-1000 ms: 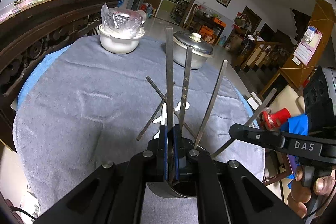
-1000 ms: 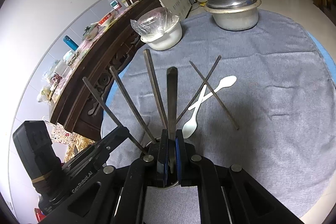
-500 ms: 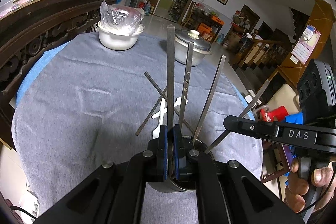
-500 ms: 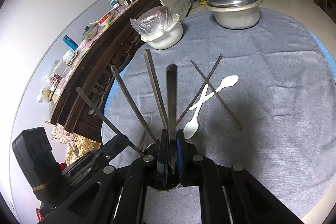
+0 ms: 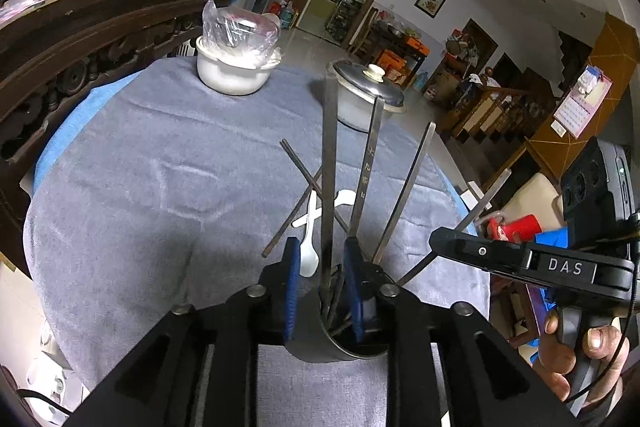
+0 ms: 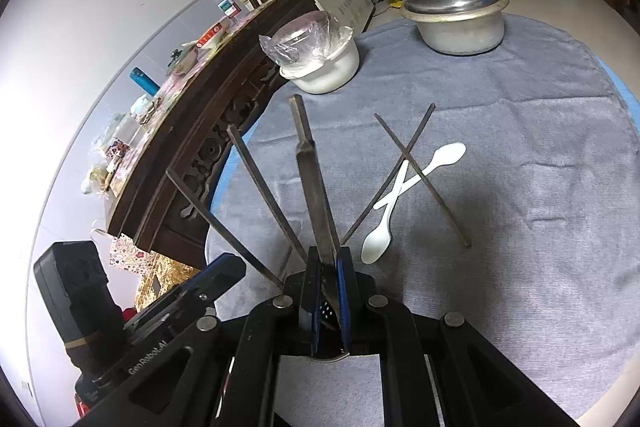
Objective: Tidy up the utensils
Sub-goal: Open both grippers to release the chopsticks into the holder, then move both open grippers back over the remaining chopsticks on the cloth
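A dark round utensil holder (image 5: 340,343) stands on the grey cloth with several metal chopsticks (image 5: 404,195) leaning in it. My left gripper (image 5: 320,263) is open, its blue pads either side of one upright chopstick (image 5: 330,163) that now rests in the holder. My right gripper (image 6: 326,267) is shut on another metal chopstick (image 6: 310,175), whose lower end reaches into the holder (image 6: 328,351). Two more chopsticks (image 6: 420,179) lie crossed over two white plastic spoons (image 6: 400,195) on the cloth ahead.
A white bowl with a plastic-wrapped dish (image 5: 236,63) and a lidded metal pot (image 5: 368,95) stand at the table's far side. A dark carved wooden cabinet (image 5: 80,39) runs along the left. The table edge (image 5: 460,187) drops off at right.
My left gripper has opened and let go of its chopstick, which now stands in the holder. My right gripper stays shut on its chopstick, which has tilted a little to the left.
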{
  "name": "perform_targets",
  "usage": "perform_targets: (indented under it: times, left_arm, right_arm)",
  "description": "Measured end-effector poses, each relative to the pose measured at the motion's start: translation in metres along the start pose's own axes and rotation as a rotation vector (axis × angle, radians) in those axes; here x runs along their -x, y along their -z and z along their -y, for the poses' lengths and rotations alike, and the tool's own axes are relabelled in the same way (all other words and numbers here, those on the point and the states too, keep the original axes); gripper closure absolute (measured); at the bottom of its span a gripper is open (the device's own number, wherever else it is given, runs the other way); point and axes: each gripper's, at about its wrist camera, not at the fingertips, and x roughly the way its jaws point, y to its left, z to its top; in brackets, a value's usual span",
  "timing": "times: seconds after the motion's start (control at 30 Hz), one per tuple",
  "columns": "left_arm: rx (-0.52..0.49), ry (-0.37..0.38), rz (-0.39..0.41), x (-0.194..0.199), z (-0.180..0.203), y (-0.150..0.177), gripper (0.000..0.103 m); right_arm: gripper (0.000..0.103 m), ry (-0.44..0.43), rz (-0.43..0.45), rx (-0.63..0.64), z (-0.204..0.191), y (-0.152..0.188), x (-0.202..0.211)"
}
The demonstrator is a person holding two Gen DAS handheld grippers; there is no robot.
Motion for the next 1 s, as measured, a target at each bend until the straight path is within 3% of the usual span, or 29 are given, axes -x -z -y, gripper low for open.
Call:
perform_targets:
  times: [0.13,0.37,0.5,0.77,0.87,1.0]
  left_arm:
    - [0.004,-0.007,0.012,0.004,-0.003,0.0,0.067]
    - [0.029,-0.021,0.007,0.006,-0.015,0.001,0.065]
    - [0.039,-0.034,0.006,0.006,-0.02,0.002,0.063]
    - [0.052,-0.046,0.006,0.008,-0.026,0.004,0.057]
    - [0.055,-0.052,0.001,0.006,-0.027,0.003,0.056]
    - [0.062,-0.056,0.004,0.008,-0.031,0.003,0.056]
  right_arm:
    - [0.092,-0.01,0.003,-0.004,-0.001,0.001,0.001]
    - [0.092,-0.014,0.005,-0.009,0.002,0.001,0.002]
    - [0.08,-0.016,0.015,-0.016,0.002,0.002,0.005]
    - [0.068,-0.048,0.038,-0.036,0.004,0.001,0.015]
    - [0.053,-0.059,0.058,-0.038,0.005,0.001,0.019]
    - [0.052,-0.077,0.071,-0.048,0.007,-0.001,0.023]
